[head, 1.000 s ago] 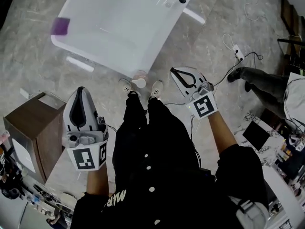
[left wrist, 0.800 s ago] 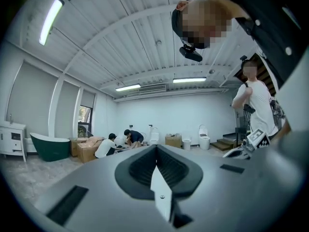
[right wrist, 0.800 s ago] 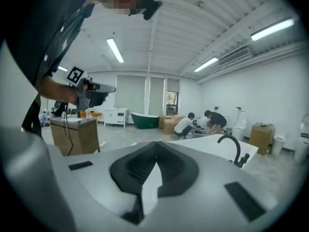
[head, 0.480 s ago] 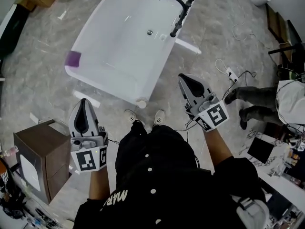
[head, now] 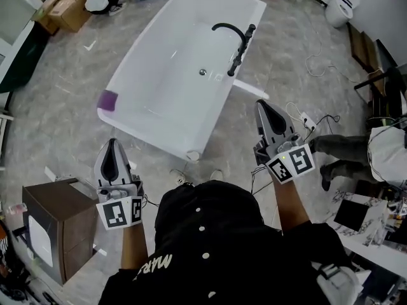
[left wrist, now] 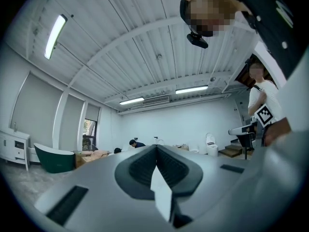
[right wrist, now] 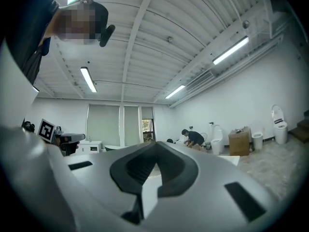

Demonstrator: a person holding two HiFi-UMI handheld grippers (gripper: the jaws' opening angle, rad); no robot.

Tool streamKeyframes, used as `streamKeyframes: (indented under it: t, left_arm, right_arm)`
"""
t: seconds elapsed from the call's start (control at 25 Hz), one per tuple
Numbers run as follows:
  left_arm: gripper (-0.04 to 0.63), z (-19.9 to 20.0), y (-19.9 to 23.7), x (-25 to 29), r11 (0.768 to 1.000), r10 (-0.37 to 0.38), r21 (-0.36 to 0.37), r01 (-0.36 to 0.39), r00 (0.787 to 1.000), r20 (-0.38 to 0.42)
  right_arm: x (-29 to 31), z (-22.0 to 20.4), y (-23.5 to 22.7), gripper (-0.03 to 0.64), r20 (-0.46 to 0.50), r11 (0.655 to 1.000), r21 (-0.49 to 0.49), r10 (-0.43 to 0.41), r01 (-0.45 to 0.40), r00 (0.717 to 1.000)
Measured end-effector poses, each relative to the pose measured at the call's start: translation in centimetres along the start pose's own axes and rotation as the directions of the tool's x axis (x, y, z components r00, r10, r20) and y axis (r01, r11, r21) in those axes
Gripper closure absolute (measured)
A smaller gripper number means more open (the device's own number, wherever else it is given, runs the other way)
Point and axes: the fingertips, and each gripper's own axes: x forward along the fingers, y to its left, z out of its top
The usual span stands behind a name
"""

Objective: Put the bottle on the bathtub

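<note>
head view, one standing person holding two grippers over a grey stone floor. one white bathtub (head: 172,94) lies ahead, with one black faucet (head: 235,40) on its right rim and one purple block (head: 108,100) on its left rim. one small pale bottle (head: 193,154) stands at the near corner of the bathtub's rim, apart from both tools. the left gripper (head: 112,143) and the right gripper (head: 262,104) point away from the person toward the tub, one on each side of the body; each carries one marker cube, two in all. both tools are fully closed: in each gripper view the two dark pads (left wrist: 140,168) meet at the tip with nothing between them, so neither holds anything. one brown cabinet (head: 54,221) stands at lower left.
</note>
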Motion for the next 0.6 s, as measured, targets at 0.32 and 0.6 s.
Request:
streamKeyframes:
  t: [0.32,0.6]
  left_arm:
    - [0.586,-0.7,2.5,-1.6,0.998,0.057,0.007,-0.057,0.998,-0.026]
    - [0.586,-1.7,5.7,-3.0,0.989,0.145,0.01,-0.145,0.988,-0.059]
  right_arm:
    - [-1.5,2.2,-1.3,0.614,0.026,0.994,-0.082,-0.072,0.074,0.997]
    - [-2.5,1.6,-2.1,0.614,0.021,0.988,-0.092,-0.12,0.121,0.993]
